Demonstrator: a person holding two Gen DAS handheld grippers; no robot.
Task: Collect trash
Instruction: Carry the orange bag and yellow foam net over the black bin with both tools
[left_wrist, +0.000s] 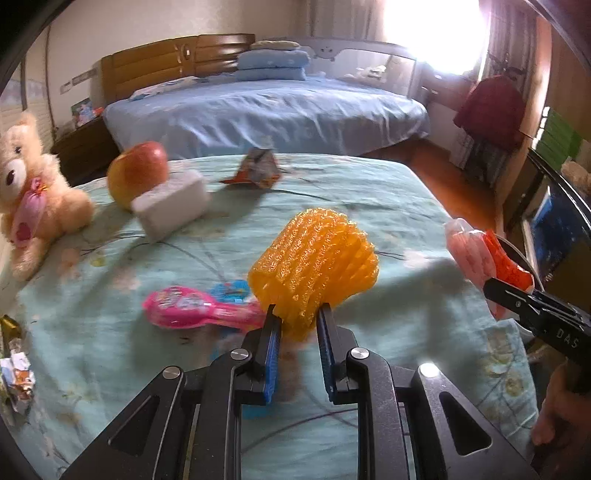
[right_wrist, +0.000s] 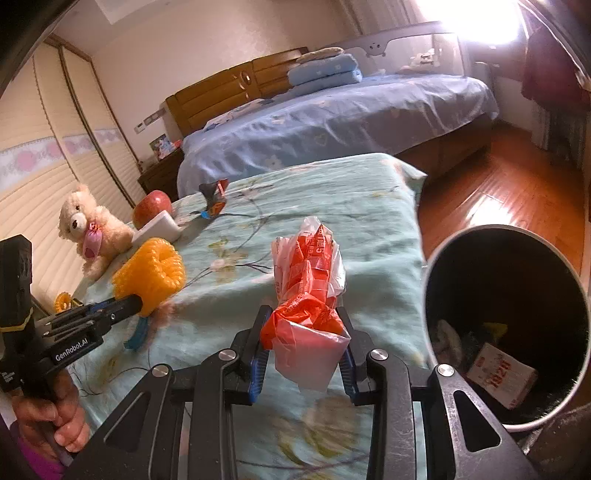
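Left tongs (left_wrist: 296, 320): clamped on orange foam net (left_wrist: 314, 266), raised over floral bedspread (left_wrist: 351, 192). Right tongs (right_wrist: 303, 330): clamped on red-and-white plastic bag (right_wrist: 308, 280), print mostly illegible, beside bin (right_wrist: 436, 258); contents dim. Readable: "GenRobot.AI", "DAS".

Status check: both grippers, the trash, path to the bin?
Left gripper shut on orange foam net. Right gripper shut on red-white plastic bag. Bin open at right, nothing between.

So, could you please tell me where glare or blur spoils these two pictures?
Left wrist view: the window blows out white, and the apple and tissue box are smeared. Right wrist view: window glare top right; the plastic bag stays readable.
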